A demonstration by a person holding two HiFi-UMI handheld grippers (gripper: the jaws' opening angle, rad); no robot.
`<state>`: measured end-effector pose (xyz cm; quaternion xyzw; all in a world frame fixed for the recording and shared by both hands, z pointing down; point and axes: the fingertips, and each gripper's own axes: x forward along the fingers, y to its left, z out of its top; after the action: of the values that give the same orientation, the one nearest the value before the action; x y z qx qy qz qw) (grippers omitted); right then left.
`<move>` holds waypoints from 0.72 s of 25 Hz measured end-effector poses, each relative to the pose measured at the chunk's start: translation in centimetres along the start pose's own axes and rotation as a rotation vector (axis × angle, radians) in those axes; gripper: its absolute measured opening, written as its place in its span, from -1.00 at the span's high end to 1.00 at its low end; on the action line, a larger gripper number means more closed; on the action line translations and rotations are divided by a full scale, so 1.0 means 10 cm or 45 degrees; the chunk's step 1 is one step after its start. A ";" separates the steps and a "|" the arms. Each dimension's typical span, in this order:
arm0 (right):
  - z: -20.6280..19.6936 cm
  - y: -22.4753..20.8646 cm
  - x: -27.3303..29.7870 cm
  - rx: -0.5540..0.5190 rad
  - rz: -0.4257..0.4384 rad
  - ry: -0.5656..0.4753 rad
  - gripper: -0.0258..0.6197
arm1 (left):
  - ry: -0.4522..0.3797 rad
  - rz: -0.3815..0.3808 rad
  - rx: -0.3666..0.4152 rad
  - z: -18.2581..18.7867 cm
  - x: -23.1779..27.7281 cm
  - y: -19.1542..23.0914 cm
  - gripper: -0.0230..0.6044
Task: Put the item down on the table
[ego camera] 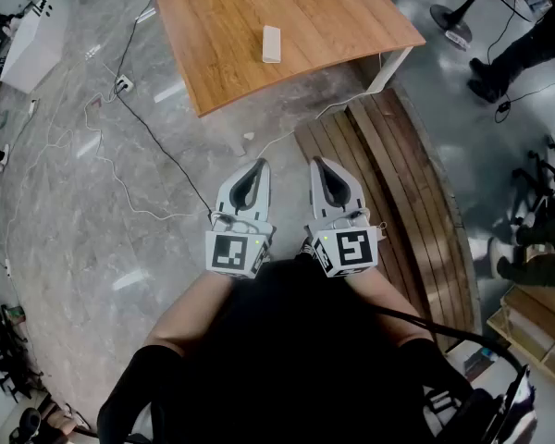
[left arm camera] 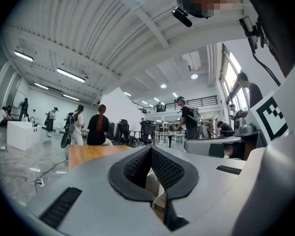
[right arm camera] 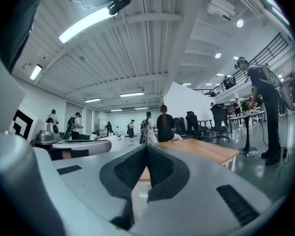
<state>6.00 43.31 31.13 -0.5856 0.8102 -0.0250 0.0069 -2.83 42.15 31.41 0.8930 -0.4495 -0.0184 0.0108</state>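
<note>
A small white block (ego camera: 272, 43) lies on the wooden table (ego camera: 222, 17) at the top of the head view, well ahead of both grippers. My left gripper (ego camera: 261, 164) and right gripper (ego camera: 317, 163) are held side by side close to the person's body, above the grey floor and short of the table. The jaws of both are shut with nothing between them. In the left gripper view the left gripper (left arm camera: 151, 148) points toward the table (left arm camera: 91, 154). The right gripper (right arm camera: 146, 145) faces the same table (right arm camera: 201, 149) in the right gripper view. The white block shows in neither gripper view.
Cables and a power strip (ego camera: 122, 85) trail over the floor at the left. A curved bank of wooden slats (ego camera: 398, 174) runs along the right. A person's legs (ego camera: 513, 54) and a fan base (ego camera: 455, 26) are at the upper right. Several people stand in the hall.
</note>
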 end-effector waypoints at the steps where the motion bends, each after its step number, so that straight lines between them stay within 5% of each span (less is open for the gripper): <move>1: 0.00 -0.01 -0.01 -0.008 0.000 0.000 0.88 | 0.001 -0.001 0.001 0.00 0.00 -0.01 0.92; 18: -0.06 -0.19 -0.03 0.017 0.003 0.012 0.88 | 0.027 0.017 0.003 -0.08 0.11 -0.09 0.92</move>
<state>7.87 42.98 31.78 -0.5845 0.8107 -0.0331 0.0071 -1.41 41.76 32.19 0.8901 -0.4554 -0.0085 0.0145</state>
